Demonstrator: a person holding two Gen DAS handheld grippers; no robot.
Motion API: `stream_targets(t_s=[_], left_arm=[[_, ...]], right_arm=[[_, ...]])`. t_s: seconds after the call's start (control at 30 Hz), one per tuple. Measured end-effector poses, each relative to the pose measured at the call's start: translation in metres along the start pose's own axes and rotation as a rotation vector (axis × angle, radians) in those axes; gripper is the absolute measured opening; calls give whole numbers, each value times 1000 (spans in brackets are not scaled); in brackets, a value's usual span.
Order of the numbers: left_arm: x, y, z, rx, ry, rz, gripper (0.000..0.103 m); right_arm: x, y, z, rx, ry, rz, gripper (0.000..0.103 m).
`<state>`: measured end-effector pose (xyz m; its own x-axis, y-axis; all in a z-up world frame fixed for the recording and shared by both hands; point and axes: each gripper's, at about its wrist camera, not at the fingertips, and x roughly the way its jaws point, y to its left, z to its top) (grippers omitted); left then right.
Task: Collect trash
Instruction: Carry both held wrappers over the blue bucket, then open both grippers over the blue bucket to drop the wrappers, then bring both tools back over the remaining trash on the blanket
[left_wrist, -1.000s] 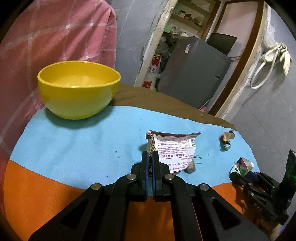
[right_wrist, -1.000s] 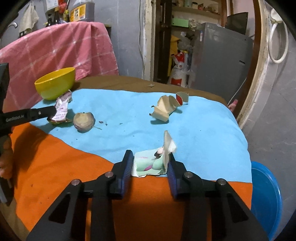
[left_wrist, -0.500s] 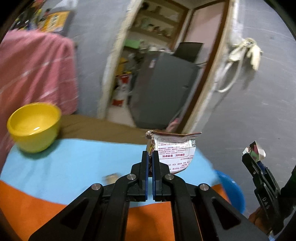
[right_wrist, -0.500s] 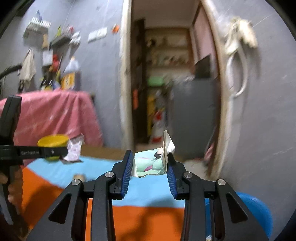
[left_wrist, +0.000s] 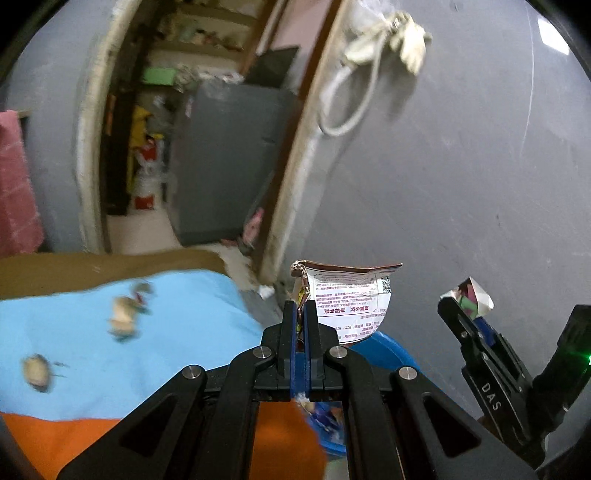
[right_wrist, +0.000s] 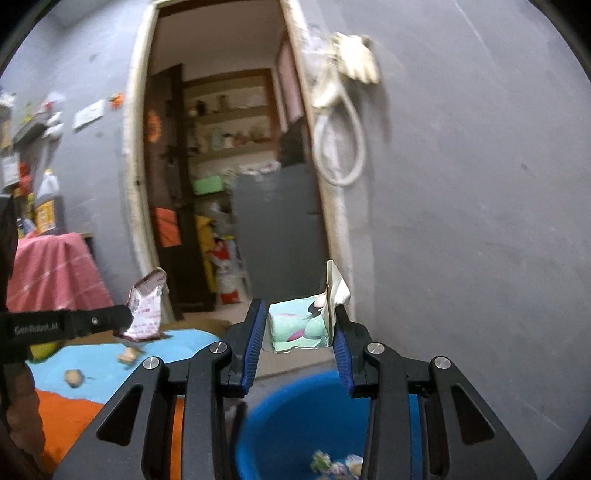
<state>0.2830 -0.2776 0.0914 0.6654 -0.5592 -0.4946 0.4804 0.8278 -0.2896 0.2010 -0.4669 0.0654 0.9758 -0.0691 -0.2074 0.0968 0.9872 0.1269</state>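
Crumpled printed wrapper (left_wrist: 349, 299) and mint-green carton (right_wrist: 301, 325), both above blue bin (right_wrist: 295, 410).

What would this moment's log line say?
left claw: holds snack wrapper | right claw: holds crushed carton | above blue bin

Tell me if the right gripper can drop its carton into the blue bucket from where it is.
Probably yes. The right gripper holds the carton above the blue bucket, whose open mouth lies just below with nothing between them.

grey wall (right_wrist: 480, 221), open doorway (right_wrist: 221, 184), grey cabinet (left_wrist: 229, 162), pink checked cloth (right_wrist: 51, 273), white cord (right_wrist: 340, 147) hanging on wall
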Motion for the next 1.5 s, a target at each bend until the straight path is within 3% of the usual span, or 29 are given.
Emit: stream_targets(t_s=[0.1,0.33,0.5,0.73,0.8,0.9,1.1,1.23,1.5], left_arm=[[28,-11,-7,-10,75,-16,1],[82,-10,-22,-83,245,-6,3],[93,2,-30,-126,283,-4,19],[58,6,-25,-108,193,-4,29],[45,7,-23,-100,160,6,33],[25,15,-18,-84,104,33,39],[-17,40,-10,-65,1,104,62],[-56,63,-11,-92,-119,177,93],[-122,101,-21,-45,-293,368,99]], right_arm=[[5,-18,-7,35,57,-32,35],[38,-57,-33,154,285,-52,41],[45,-68,-40,225,337,-44,51],[32,-63,-28,209,253,-37,57],[29,-59,-24,190,219,-35,65],[24,-50,-17,164,162,-24,70],[11,-21,-4,113,40,35,87],[8,9,2,69,-37,83,103],[2,69,9,-17,-156,196,103]])
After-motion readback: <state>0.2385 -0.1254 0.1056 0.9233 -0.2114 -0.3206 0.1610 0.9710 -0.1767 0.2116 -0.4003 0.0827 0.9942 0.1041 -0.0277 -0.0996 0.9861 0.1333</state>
